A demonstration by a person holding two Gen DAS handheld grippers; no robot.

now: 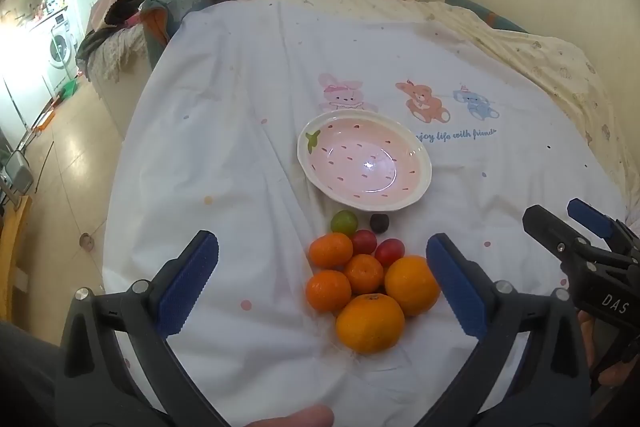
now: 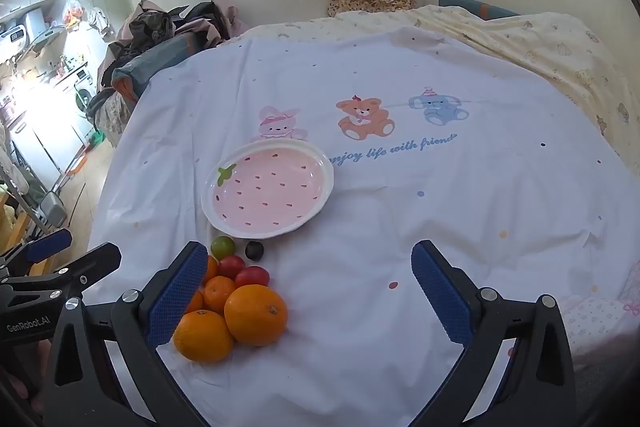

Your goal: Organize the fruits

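Item: fruit pile, loose on the white printed sheet, at 6 o'clock from the strawberry-pattern plate. Contents, left wrist view: two large oranges, three small mandarins, two red cherry tomatoes, one green tomato and one dark one, the last two just beside the plate rim. The plate is bare; nothing is judged to have been sorted yet.

Left gripper: jaws spread fully, nothing held, the pile framed between its blue pads.

Right gripper: likewise released and empty; the pile is seen at 9 o'clock of its gap, partly hidden behind the left-hand pad.

Handling note: the nearest large orange is best taken first, approached from above and closed on across its widest part, so that neighbours touching it are not sent rolling. The tomatoes are judged soft and should be clasped gently. The sheet is wrinkled, so fruit may shift.

Writing: "enjoy life with friend" on the sheet, partly covered by the plate; "DAS" and "GenRobot.AI" on the gripper bodies.
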